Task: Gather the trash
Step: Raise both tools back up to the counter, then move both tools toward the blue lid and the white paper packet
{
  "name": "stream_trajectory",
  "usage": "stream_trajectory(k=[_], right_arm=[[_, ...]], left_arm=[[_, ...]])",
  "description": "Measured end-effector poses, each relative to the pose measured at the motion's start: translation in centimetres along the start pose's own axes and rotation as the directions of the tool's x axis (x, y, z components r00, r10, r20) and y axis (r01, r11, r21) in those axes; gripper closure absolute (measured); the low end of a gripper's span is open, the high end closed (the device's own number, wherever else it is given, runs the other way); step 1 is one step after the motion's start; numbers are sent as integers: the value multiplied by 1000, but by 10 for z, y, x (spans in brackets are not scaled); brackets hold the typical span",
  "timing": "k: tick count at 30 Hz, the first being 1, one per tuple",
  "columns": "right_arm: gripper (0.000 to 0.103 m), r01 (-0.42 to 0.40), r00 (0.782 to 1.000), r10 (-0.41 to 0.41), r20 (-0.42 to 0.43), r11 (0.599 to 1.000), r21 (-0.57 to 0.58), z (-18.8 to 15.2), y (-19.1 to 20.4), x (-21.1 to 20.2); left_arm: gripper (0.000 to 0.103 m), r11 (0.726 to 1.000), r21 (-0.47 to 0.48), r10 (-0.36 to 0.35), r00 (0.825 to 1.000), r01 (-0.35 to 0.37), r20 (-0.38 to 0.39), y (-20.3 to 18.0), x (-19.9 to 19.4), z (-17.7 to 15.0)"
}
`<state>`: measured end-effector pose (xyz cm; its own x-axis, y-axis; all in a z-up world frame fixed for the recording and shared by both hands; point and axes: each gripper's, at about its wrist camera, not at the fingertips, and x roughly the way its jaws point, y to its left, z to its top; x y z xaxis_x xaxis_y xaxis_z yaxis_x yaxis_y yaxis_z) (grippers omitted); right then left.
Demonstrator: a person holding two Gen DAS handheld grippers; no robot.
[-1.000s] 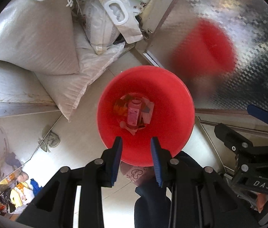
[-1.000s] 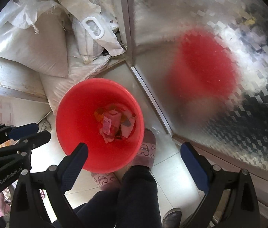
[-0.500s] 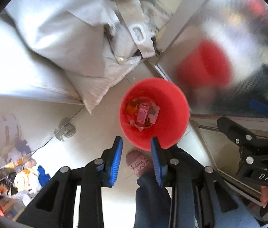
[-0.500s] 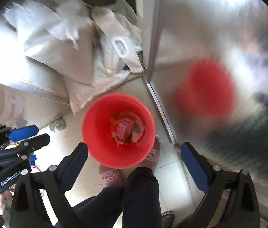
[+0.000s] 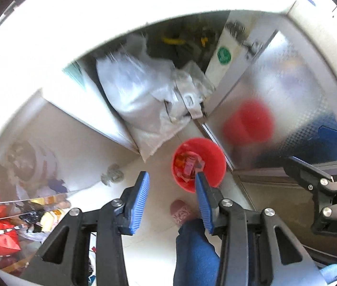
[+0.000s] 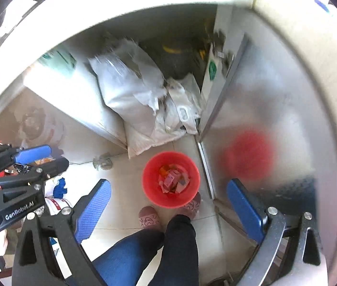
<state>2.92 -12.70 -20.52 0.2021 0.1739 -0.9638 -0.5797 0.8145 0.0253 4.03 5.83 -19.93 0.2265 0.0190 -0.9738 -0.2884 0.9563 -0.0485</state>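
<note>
The red bin (image 6: 171, 178) stands upright on the pale tiled floor (image 6: 120, 178), mouth facing up toward both cameras; its long axis runs vertical. The trash (image 6: 173, 181) lies loose at the bottom: pink and orange packets and wrappers, with no single orientation discernible.

The bin sits well below both grippers and touches neither. In the right wrist view it appears between the two blue pads, nearer the left one, with nothing between the fingers. The right gripper (image 6: 168, 205) has its fingers spread wide apart and empty. In the left wrist view the bin lies just beyond the right-hand blue pad, which overlaps its rim in the picture only. The left gripper (image 5: 172, 197) has a moderate gap between its pads; the jaws are opening and hold nothing.

Edges: a patterned metal door (image 6: 276, 119) stands just beside the bin on one side, carrying a blurred red reflection. White sacks (image 6: 132, 100) are piled near the bin's far side. The person's slippers (image 6: 148, 218) stand at the bin's near edge, one partly hidden behind it. Open floor lies on the remaining side.
</note>
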Motion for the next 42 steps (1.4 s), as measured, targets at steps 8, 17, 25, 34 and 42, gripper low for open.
stream_trajectory(k=[8,17,25,34,42], right_arm=[[5,1,994,-2,107,1000,7,24,9,-65],[5,43,978,-43,202,999,7,55,2,-109],[5,40,966,-56,251,997,70,84,-32,-131],[5,55,963,-100,249,982,180,122,-112,-145],[5,73,964,-136,228,962,264,139,-185,-141]], left_arm=[[65,1000,10,-12,995,11,98,2,-65,24],[65,999,6,-41,984,41,175,1,-109,75],[55,995,101,-41,970,17,240,-38,-130,126],[33,981,194,-77,971,32,226,-102,-121,203],[20,954,300,-50,970,-24,238,-170,-106,268]])
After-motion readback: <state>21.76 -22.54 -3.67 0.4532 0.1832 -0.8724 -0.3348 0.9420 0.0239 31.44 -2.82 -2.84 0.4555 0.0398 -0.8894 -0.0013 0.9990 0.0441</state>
